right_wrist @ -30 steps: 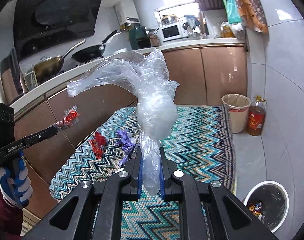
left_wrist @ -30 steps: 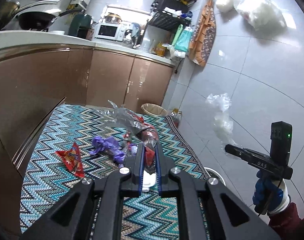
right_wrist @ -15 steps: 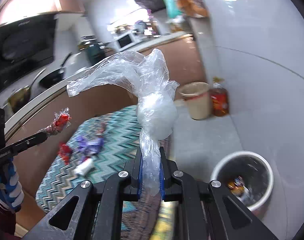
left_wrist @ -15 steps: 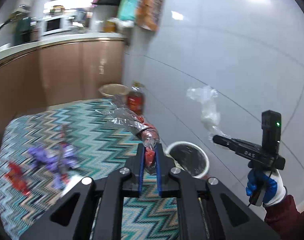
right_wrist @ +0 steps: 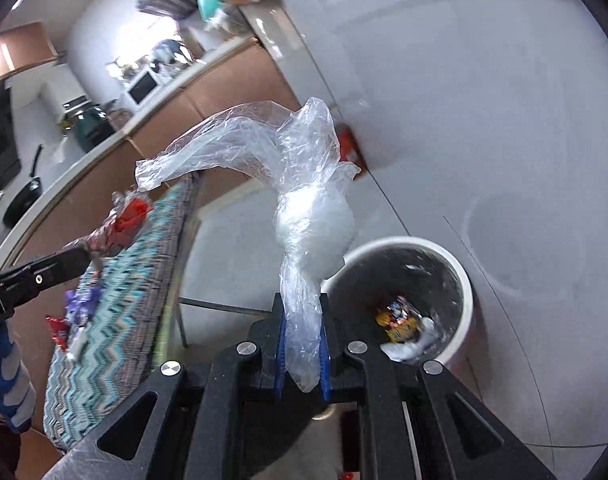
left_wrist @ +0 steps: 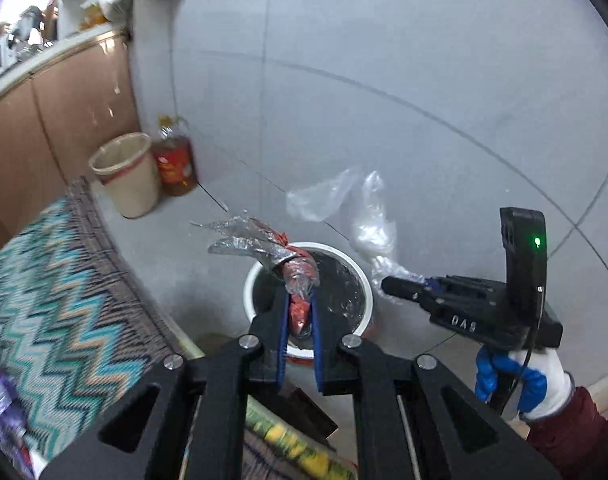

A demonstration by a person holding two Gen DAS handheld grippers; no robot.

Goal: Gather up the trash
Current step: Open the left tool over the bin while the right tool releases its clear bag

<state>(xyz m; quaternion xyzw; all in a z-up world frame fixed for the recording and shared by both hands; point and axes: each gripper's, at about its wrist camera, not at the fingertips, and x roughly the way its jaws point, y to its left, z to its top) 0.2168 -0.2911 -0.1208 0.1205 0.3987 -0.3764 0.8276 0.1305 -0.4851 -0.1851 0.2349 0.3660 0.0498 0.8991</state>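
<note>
Bright daylight, motion-blurred left side, fisheye-dark corners.

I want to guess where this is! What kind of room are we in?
Most likely a home kitchen. There's a microwave on a long counter with brown cabinets underneath, a frying pan, and a bottle of cooking oil on the tiled floor.

- Two grippers: left gripper (left_wrist: 297,312), right gripper (right_wrist: 302,332).
- One red wrapper (left_wrist: 297,276), at 12 o'clock of the left gripper.
- One clear plastic bag (right_wrist: 304,216).
- One white bin (right_wrist: 466,276), at 3 o'clock of the bag.
- One beige bin (left_wrist: 123,174).
- One oil bottle (left_wrist: 175,160).
- One zigzag mat (left_wrist: 63,308).
- Two gloved hands in view.
</note>
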